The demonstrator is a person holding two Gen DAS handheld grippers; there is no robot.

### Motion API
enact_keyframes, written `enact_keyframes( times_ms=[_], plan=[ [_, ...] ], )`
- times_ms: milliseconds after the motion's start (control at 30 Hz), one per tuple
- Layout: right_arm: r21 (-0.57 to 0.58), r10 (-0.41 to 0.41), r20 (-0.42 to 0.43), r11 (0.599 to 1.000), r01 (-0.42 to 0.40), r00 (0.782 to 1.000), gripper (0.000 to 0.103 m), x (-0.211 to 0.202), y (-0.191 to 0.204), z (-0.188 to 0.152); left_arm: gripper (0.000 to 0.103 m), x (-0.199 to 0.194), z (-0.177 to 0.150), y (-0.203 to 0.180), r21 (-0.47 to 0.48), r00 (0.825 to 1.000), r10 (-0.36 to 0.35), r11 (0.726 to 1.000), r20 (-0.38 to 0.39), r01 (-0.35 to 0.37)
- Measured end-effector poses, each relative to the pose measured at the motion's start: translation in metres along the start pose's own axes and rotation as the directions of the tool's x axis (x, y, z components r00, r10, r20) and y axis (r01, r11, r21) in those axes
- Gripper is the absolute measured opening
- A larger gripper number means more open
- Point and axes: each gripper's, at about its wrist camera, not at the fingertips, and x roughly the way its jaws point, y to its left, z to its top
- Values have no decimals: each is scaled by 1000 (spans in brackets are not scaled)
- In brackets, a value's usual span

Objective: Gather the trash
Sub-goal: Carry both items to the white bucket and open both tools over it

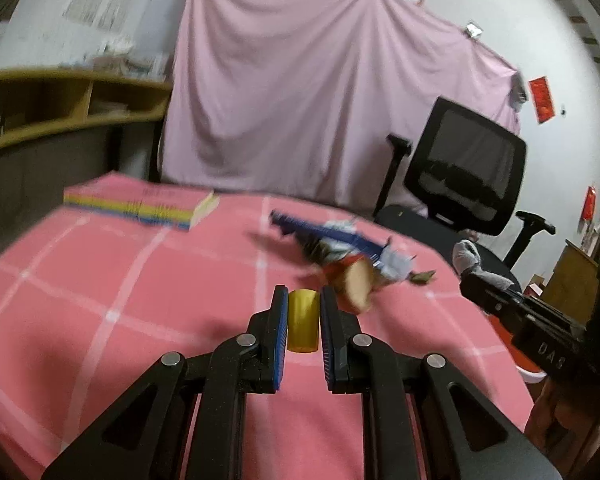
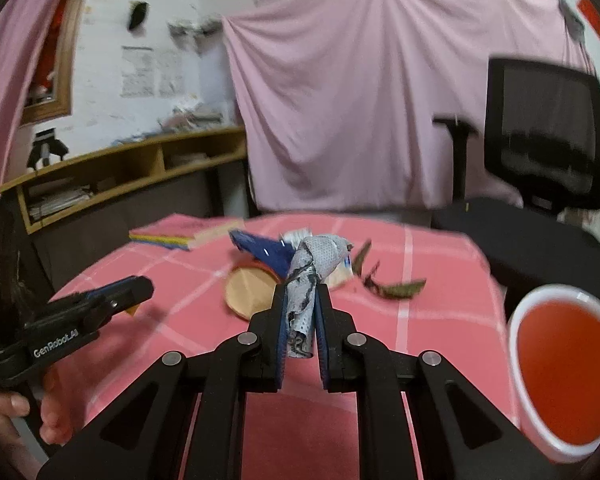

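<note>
My left gripper (image 1: 303,294) is shut on a short yellow tube (image 1: 303,320) above the pink checked tablecloth (image 1: 100,300). My right gripper (image 2: 301,290) is shut on a crumpled grey-and-white wipe (image 2: 313,266), which sticks up past the fingertips. Behind both grippers lies a small trash pile: a blue wrapper (image 2: 266,252), a round tan disc (image 2: 250,290) and dried green leaves (image 2: 399,289). The right wrist view shows the left gripper (image 2: 140,286) at the left, with a hand below it. The left wrist view shows the right gripper (image 1: 471,276) at the right with the grey wad.
A red tub with a white rim (image 2: 517,360) stands at the table's right edge. A pink book with a striped edge (image 2: 180,234) lies at the far left of the table. A black office chair (image 2: 539,152) stands behind the table, before a hanging pink sheet (image 2: 359,100).
</note>
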Motion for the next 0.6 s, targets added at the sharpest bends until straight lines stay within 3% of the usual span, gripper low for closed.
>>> enact_keyframes(
  times_ms=[200,333,600],
  plan=[
    [-47,-72,174,996,81,982,11,-33,0,3,12,-14,14,-27,84,993,-11,996,116,1],
    [-40,-163,287,983,181,944,11,-57,-13,8,12,-15,29,-55,150,982,-57,988,182,29],
    [84,-339,343,940,331,876,11,-84,-65,12,12,15,46,-126,263,959,-196,955,207,138]
  ],
)
